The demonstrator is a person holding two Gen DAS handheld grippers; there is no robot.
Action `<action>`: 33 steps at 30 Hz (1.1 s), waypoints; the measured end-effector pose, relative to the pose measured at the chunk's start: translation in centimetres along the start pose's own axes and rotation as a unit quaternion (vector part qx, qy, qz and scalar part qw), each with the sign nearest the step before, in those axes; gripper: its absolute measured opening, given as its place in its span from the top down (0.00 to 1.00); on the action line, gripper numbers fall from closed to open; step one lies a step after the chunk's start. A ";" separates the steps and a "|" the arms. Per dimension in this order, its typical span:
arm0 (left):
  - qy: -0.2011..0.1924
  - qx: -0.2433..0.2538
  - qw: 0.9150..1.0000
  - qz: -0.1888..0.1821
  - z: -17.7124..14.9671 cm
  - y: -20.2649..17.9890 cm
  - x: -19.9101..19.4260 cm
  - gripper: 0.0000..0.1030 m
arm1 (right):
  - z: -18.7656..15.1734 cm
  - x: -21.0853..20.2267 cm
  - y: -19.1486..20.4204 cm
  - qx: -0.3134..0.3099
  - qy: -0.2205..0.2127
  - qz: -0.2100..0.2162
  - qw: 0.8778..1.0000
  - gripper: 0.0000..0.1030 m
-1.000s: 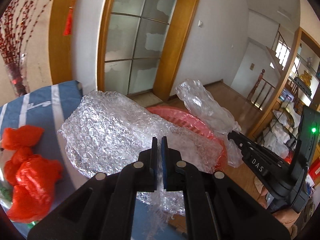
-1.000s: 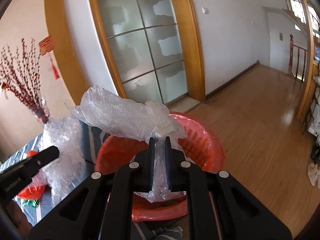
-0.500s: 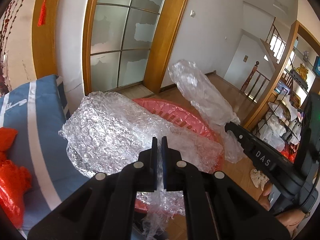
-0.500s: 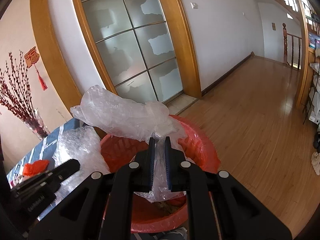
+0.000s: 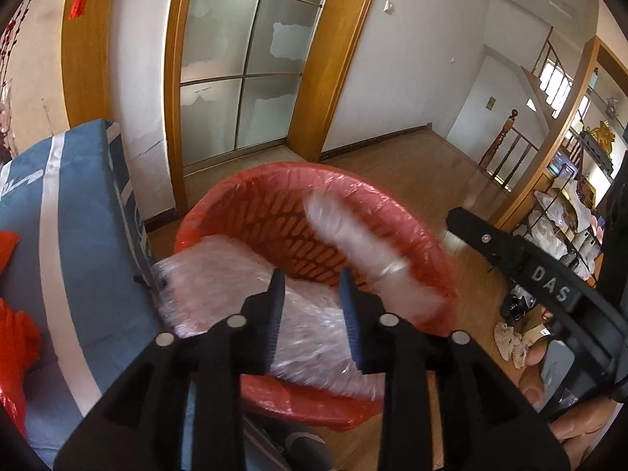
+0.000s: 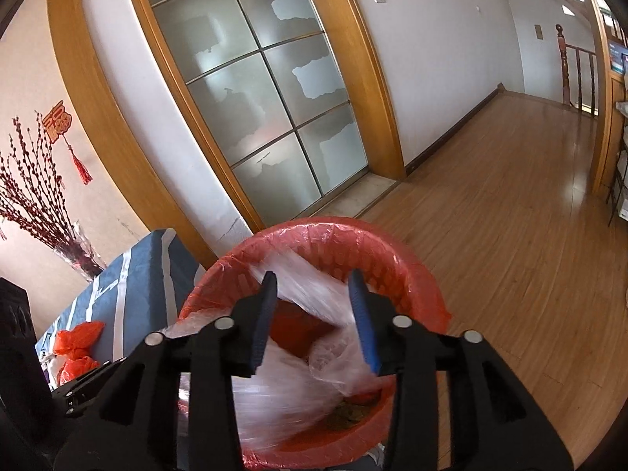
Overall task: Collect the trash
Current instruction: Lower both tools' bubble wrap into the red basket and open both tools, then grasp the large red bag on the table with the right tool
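A red bin lined with a red bag (image 5: 274,180) (image 6: 416,271) stands on the floor beside the blue-covered table (image 5: 59,235). My left gripper (image 5: 312,302) is open above the bin's near rim; the bubble wrap (image 5: 235,274) lies blurred below it, across the rim and into the bin. My right gripper (image 6: 314,310) is open above the bin; the clear plastic bag (image 6: 310,286) (image 5: 353,243) is blurred, falling into the bin. The right gripper's body also shows at the right of the left wrist view (image 5: 549,290).
Red plastic bags (image 5: 15,333) (image 6: 74,345) lie on the blue table. A vase of red branches (image 6: 78,251) stands at the table's far end. Glass sliding doors (image 6: 274,98) are behind the bin, with wooden floor (image 6: 510,235) to the right. Shelving (image 5: 569,204) stands at far right.
Both grippers have opened and let go. The bubble wrap and the clear plastic bag have dropped from the jaws towards the red bin.
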State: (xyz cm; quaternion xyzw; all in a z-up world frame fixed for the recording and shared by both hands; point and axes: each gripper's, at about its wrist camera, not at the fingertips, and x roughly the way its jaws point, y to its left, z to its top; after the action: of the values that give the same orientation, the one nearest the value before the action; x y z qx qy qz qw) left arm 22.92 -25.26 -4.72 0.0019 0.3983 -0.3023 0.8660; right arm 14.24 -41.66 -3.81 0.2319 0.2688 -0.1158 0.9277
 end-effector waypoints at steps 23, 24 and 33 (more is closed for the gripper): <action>-0.083 -0.008 0.989 0.123 -4.1 5.7 -12.0 0.42 | -2.0 -3.0 5.3 -0.093 -0.024 -0.019 0.995 0.43; -0.088 -0.012 0.988 0.128 -4.3 6.2 -12.7 0.41 | -2.1 -3.2 5.9 -0.098 -0.024 -0.014 0.995 0.43; -0.126 -0.057 0.968 0.210 -6.6 12.4 -19.3 0.36 | -5.0 -3.4 13.1 -0.154 0.003 0.055 0.987 0.43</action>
State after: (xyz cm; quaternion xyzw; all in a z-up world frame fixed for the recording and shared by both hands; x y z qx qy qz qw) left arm 15.22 -3.46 1.22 -0.0018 0.2931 -0.0889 0.9519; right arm 13.70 -27.59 -0.85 0.1013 0.2725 -0.0208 0.9566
